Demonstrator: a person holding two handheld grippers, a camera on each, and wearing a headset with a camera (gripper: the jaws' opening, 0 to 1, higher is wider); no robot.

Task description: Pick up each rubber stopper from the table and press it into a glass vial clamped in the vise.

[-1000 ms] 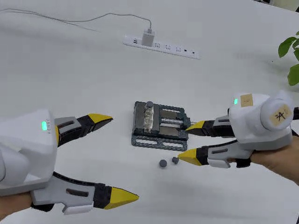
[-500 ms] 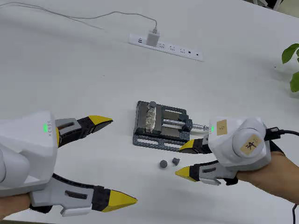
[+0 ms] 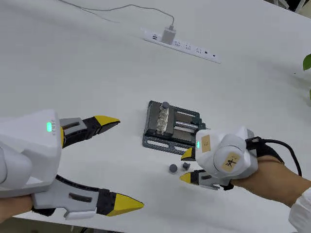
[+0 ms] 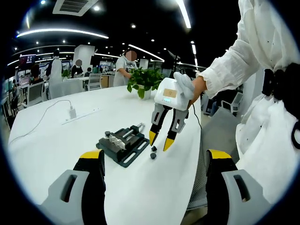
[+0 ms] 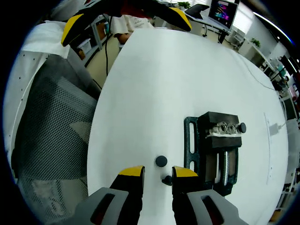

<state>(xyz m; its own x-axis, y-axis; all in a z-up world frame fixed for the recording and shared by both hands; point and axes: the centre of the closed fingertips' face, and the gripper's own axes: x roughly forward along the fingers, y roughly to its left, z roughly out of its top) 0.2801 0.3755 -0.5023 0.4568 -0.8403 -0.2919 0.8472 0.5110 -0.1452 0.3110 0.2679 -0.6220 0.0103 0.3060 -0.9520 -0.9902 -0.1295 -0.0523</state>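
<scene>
A black vise (image 3: 171,138) holds clear glass vials (image 3: 164,118); one vial carries a grey stopper (image 3: 165,105). Two loose grey stoppers lie in front of the vise: one (image 3: 173,168) to the left, the other (image 3: 186,166) between the yellow tips of my right gripper (image 3: 186,166), which is open and tilted down at the table. In the right gripper view that stopper (image 5: 166,180) sits between the tips of the gripper (image 5: 158,172), close to one of them, and the other stopper (image 5: 161,161) lies just ahead. My left gripper (image 3: 124,162) hovers wide open and empty, left of the vise.
A white power strip (image 3: 182,43) with a plugged-in charger and cable lies at the far side of the white table (image 3: 87,73). A cable trails from the right gripper. The table's near edge runs just under the left gripper. People and a plant (image 4: 144,78) stand beyond the table.
My right gripper has moved from beside the vise's screw handle down and left to the loose stoppers, now straddling one. The left gripper has stayed put. The head camera shifted.
</scene>
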